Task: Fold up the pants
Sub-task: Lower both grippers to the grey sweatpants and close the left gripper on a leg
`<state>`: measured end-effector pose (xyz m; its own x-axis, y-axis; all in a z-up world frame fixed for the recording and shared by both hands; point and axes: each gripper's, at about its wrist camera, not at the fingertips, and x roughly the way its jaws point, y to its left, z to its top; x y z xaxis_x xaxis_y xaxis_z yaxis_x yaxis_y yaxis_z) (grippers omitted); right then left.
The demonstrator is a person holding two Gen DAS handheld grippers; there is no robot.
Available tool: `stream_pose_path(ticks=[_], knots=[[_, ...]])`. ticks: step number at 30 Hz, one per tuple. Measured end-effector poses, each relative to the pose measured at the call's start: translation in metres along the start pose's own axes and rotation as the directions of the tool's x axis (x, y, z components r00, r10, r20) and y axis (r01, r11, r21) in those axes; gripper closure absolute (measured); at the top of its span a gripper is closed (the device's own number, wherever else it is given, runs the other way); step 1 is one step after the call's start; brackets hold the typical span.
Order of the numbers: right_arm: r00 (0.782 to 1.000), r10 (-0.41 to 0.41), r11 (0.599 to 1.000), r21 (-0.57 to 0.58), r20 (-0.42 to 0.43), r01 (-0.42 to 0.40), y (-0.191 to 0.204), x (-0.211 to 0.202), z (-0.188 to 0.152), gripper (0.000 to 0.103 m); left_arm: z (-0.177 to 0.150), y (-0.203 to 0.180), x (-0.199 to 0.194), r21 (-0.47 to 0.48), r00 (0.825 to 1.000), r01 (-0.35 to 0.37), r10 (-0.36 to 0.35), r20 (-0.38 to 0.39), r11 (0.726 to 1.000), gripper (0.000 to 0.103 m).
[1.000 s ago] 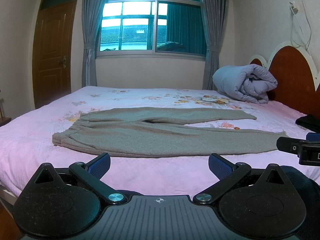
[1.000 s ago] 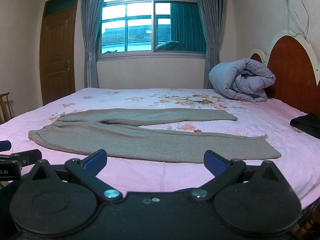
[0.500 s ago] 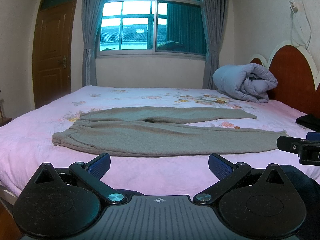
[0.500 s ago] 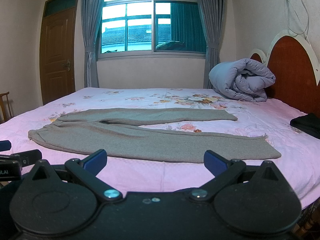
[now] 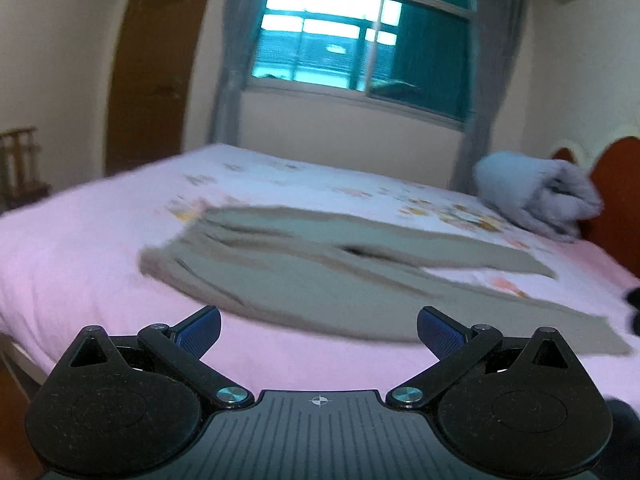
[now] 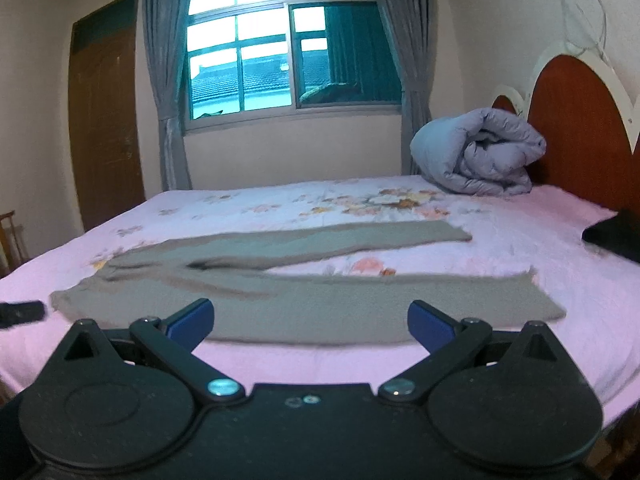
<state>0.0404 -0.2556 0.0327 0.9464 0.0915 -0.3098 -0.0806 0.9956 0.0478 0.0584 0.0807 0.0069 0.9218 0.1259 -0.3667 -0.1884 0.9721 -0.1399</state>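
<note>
Grey-brown pants [image 5: 320, 276] lie flat on the pink bed, waistband to the left, the two legs spread apart toward the right; they also show in the right wrist view [image 6: 304, 292]. My left gripper [image 5: 318, 326] is open and empty, just before the near edge of the pants. My right gripper [image 6: 310, 318] is open and empty, over the near leg's edge. The left gripper's tip shows at the left edge of the right wrist view [image 6: 20, 312].
The bed with a pink floral sheet [image 6: 520, 240] fills the room. A rolled grey-blue quilt [image 6: 476, 152] lies by the red headboard [image 6: 580, 128]. A black garment [image 6: 616, 234] lies at the right. Window, curtains and a brown door [image 6: 106, 112] stand behind.
Both grippers have moved forward and tilted toward the pants; the left view is blurred by motion. Both stay open. The pants have not moved.
</note>
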Motion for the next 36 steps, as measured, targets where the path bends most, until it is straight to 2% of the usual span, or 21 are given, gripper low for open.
stream_pose_path(ticks=[5,7,11,14,18,24,29,31,36], knots=[[0.999,-0.017,1.0,-0.021,0.039,0.017,-0.018,0.046,0.045,0.006,0.044,0.032,0.055,0.021,0.997,-0.073,0.072,0.034,0.997,0.0],[0.998,-0.017,0.999,-0.038,0.053,0.019,-0.025,0.066,0.065,0.006,0.064,0.045,0.077,0.012,0.997,-0.073,0.073,0.035,0.997,0.0],[0.998,-0.012,0.998,-0.059,0.059,0.015,-0.034,0.111,0.101,0.006,0.1,0.067,0.135,0.02,0.996,-0.089,0.089,0.004,0.996,0.0],[0.999,-0.014,0.997,-0.081,0.053,0.018,-0.034,0.146,0.117,0.006,0.118,0.075,0.188,0.068,0.993,-0.113,0.115,-0.024,0.991,0.0],[0.999,-0.011,0.995,-0.099,0.031,0.014,-0.029,0.199,0.13,0.006,0.136,0.099,0.267,0.083,0.985,-0.146,0.152,-0.08,0.986,0.0],[0.999,-0.016,0.989,-0.146,-0.044,0.01,-0.015,0.302,0.131,0.006,0.134,0.129,0.393,0.096,0.964,-0.139,0.157,-0.215,0.986,0.0],[0.995,-0.01,0.986,-0.164,-0.097,-0.006,-0.009,0.375,0.123,0.006,0.124,0.15,0.485,0.109,0.94,-0.083,0.114,-0.322,0.991,0.0],[0.993,-0.002,0.985,-0.171,-0.118,-0.018,-0.007,0.399,0.12,0.006,0.119,0.155,0.513,0.105,0.928,-0.063,0.097,-0.36,0.993,0.0],[0.983,0.061,0.985,-0.147,-0.176,-0.087,-0.007,0.446,0.115,0.006,0.111,0.165,0.547,0.088,0.927,0.012,0.022,-0.373,0.996,0.0]])
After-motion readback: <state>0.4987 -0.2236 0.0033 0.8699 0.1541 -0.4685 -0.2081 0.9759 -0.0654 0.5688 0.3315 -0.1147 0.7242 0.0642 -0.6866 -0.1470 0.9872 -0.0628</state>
